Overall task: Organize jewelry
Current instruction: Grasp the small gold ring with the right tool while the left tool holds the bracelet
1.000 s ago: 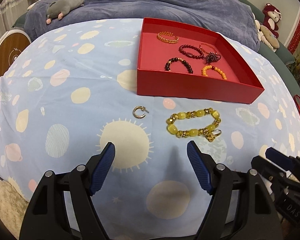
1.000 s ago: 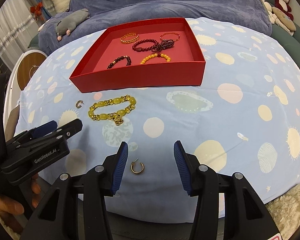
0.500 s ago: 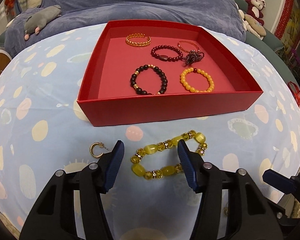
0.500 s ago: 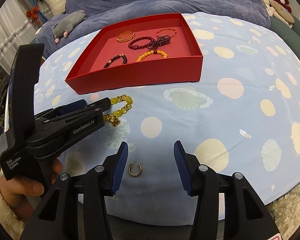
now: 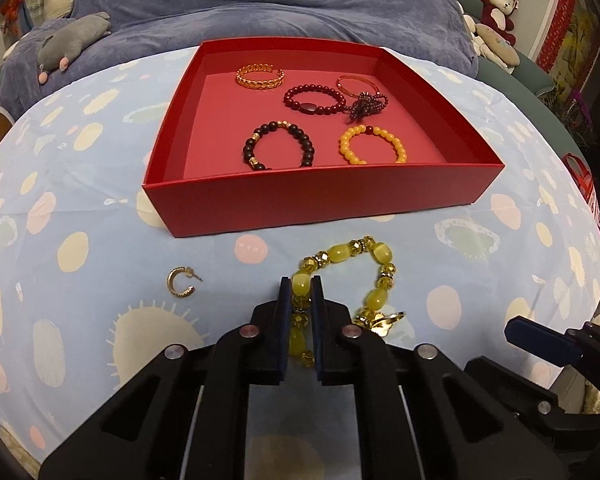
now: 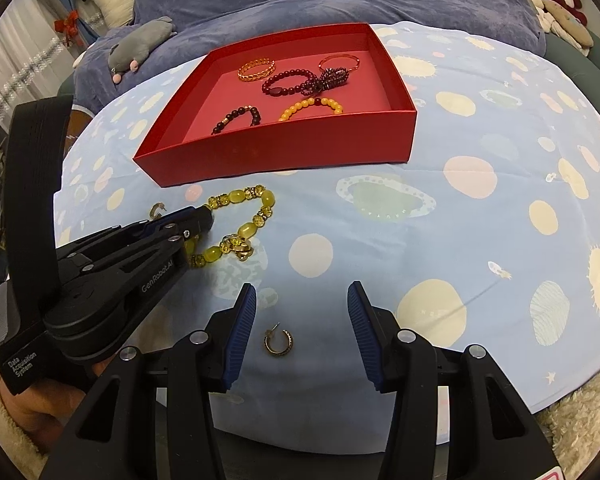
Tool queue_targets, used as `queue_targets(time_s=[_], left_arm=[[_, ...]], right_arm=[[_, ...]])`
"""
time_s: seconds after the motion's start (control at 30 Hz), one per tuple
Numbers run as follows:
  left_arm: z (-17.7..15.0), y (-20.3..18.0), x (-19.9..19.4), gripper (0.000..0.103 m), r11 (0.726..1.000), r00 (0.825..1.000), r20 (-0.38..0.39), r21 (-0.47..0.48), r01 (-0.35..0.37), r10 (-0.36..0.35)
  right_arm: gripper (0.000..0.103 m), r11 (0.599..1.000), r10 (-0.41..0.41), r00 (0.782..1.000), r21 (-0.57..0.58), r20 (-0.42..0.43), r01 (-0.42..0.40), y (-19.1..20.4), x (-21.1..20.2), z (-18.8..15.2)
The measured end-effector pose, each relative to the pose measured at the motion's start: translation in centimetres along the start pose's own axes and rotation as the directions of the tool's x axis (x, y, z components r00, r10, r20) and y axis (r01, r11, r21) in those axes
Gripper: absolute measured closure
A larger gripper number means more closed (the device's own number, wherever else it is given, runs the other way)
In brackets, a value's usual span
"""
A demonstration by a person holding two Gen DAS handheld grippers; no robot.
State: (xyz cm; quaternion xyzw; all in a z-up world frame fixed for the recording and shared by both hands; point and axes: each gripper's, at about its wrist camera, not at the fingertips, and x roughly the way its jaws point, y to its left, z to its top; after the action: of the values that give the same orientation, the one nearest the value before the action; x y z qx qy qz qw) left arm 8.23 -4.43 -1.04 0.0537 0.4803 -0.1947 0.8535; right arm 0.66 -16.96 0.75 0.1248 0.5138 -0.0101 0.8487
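Observation:
A yellow bead bracelet (image 5: 376,276) with a gold charm lies on the blue patterned cloth in front of the red tray (image 5: 320,200). My left gripper (image 5: 301,284) is shut on the bracelet's left side; it also shows in the right wrist view (image 6: 204,220), with the bracelet (image 6: 256,216) beside it. One gold hoop earring (image 5: 180,283) lies left of the bracelet. My right gripper (image 6: 302,300) is open and empty, with a second gold hoop earring (image 6: 279,343) on the cloth between its fingers. The tray (image 6: 284,148) holds several bracelets.
A blue blanket (image 5: 260,8) and a grey plush toy (image 5: 72,40) lie behind the tray. More plush toys (image 5: 496,20) sit at the far right. The cloth-covered table drops off at its near edge (image 6: 340,436).
My left gripper moved forward over the yellow bracelet and closed on it. My right gripper stayed open over the second earring.

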Motion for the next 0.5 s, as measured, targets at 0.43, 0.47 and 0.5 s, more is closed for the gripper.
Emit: queue_targets(time_s=[0.43, 0.47, 0.5], left_arm=[[-0.8, 2.3, -4.7, 0.094, 0.995, 0.999, 0.033, -0.091, 0.037, -0.034], [-0.9, 2.5, -4.8, 0.094, 0.995, 0.999, 0.030, -0.093, 0.037, -0.034], [-1.0, 2.6, -4.9, 0.094, 0.995, 0.999, 0.027, -0.095, 0.036, -0.034]], right_arm=[[0.057, 0.999, 0.031, 0.999, -0.035, -0.017, -0.031, 1.1, 0.6, 0.0], [0.058, 0.999, 0.034, 0.999, -0.040, -0.018, -0.035, 1.2, 0.7, 0.1], [0.058, 0.998, 0.037, 0.999, -0.045, -0.018, -0.038, 1.4, 0.8, 0.1]])
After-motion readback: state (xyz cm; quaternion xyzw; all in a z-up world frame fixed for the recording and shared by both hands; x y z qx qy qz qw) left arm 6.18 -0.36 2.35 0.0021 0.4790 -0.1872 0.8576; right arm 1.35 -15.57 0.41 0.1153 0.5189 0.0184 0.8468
